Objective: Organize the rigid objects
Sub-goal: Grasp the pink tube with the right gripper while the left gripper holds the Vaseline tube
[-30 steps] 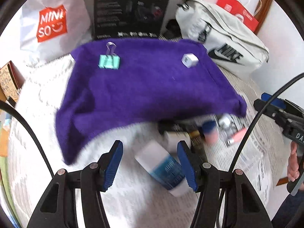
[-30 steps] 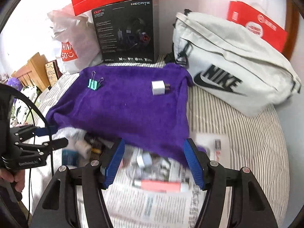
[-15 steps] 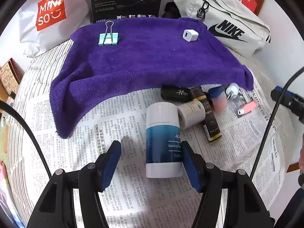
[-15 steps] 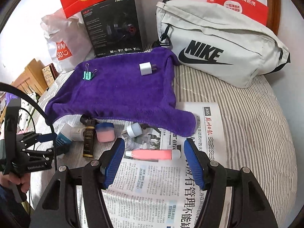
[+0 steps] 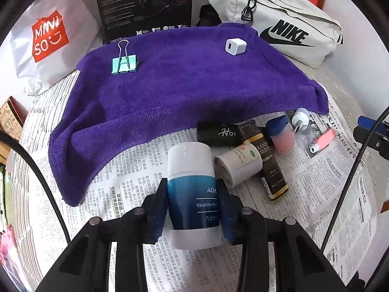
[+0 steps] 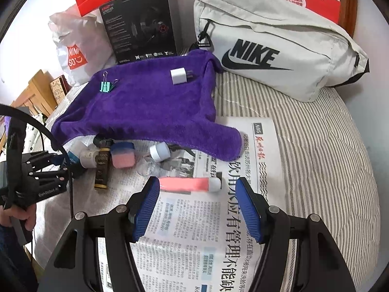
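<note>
My left gripper (image 5: pixel 192 194) is shut on a white and blue Vaseline bottle (image 5: pixel 192 194) lying on the newspaper (image 5: pixel 136 175). Beside it lie a white jar (image 5: pixel 239 166), a dark brown bottle (image 5: pixel 268 163), a black case (image 5: pixel 218 135), a pink and blue jar (image 5: pixel 282 137) and a small white cap (image 5: pixel 301 121). My right gripper (image 6: pixel 197 200) is open, its fingers on either side of a pink tube (image 6: pixel 189 184) that lies crosswise just past the tips. A purple towel (image 6: pixel 145 107) holds a teal binder clip (image 6: pixel 105 86) and a white charger cube (image 6: pixel 178 76).
A white Nike bag (image 6: pixel 274 56), a black headset box (image 6: pixel 143 31), a Miniso bag (image 6: pixel 75 56) and red bags line the back. The striped bed cover (image 6: pixel 316 158) lies to the right. The left gripper's body and a hand show in the right wrist view (image 6: pixel 31 177).
My left gripper moved forward around the Vaseline bottle and shut on it. My right gripper moved down and closer to the pink tube, still open.
</note>
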